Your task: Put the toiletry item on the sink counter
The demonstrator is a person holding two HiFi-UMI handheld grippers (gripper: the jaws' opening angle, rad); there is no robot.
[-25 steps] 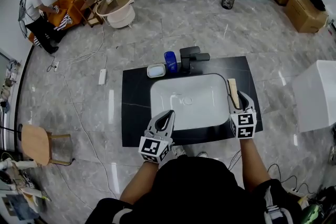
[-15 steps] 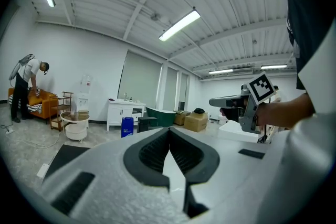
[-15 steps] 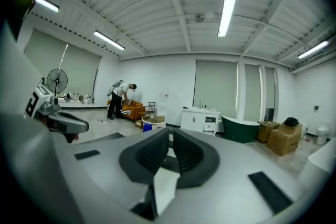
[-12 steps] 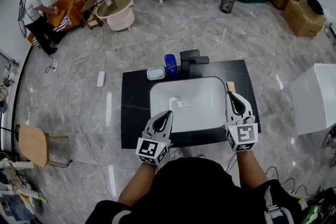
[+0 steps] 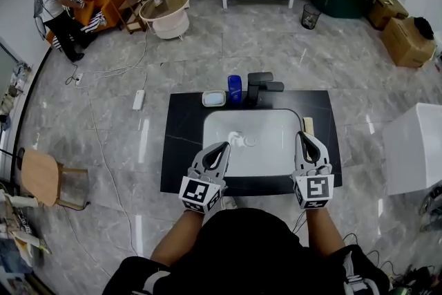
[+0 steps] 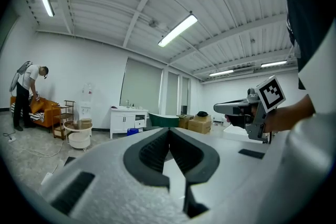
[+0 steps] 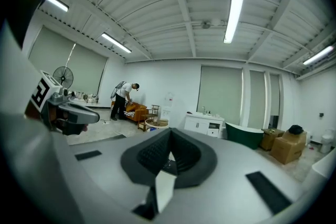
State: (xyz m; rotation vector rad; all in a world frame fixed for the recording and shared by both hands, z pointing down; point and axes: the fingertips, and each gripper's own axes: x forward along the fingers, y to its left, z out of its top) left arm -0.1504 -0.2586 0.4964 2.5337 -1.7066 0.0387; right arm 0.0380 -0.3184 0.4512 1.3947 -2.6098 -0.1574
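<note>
Low in the frame, your arms reach straight ahead, with the left gripper point(image 5: 222, 147) and right gripper point(image 5: 304, 137) both closed and empty. The tan toiletry item point(image 5: 308, 125) lies on the black counter point(image 5: 183, 148), just above your right gripper.

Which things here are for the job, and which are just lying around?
For the job:
- tan toiletry item, lying on the sink counter
- right tongs, shut and empty

Just lying about:
- blue container
- soap dish
- faucet
- wooden chair
- cardboard boxes
</note>
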